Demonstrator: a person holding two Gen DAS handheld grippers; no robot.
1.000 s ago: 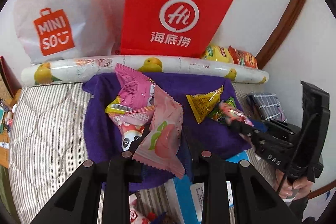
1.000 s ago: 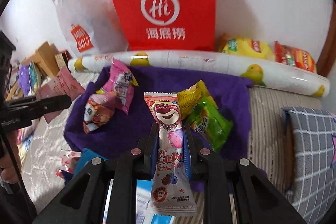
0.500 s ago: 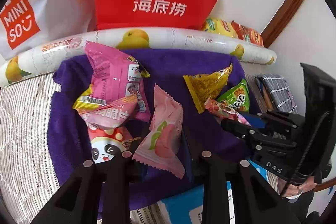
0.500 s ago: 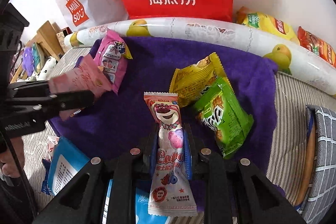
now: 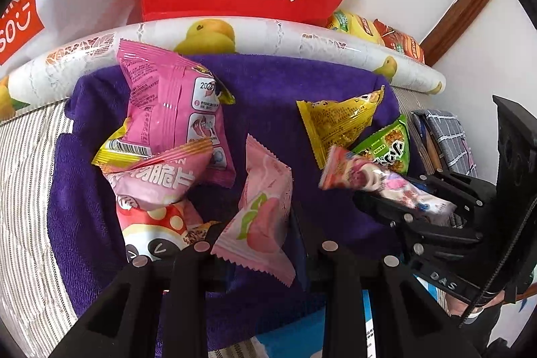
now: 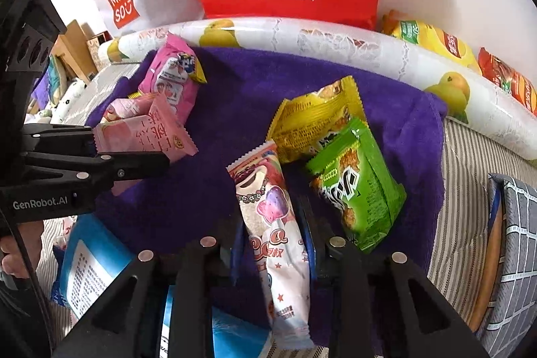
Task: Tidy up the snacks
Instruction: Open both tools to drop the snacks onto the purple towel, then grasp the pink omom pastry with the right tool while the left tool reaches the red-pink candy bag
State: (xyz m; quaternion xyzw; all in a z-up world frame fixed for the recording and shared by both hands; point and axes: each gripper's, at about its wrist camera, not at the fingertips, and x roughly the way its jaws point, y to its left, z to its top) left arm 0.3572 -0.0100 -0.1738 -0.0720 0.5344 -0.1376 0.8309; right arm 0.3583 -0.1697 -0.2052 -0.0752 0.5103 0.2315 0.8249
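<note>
Left gripper [image 5: 255,220] clamps a pale pink peach-print packet [image 5: 260,217] above the near edge of the purple towel [image 5: 268,83], beside the pink snack pile [image 5: 167,130] at its left edge. Right gripper [image 6: 273,223] has its jaws opening around a long Lotso-bear candy pack [image 6: 272,223], which tilts loosely between them near the towel's middle, touching the yellow packet [image 6: 315,119] and close to the green packet [image 6: 355,180].
</note>
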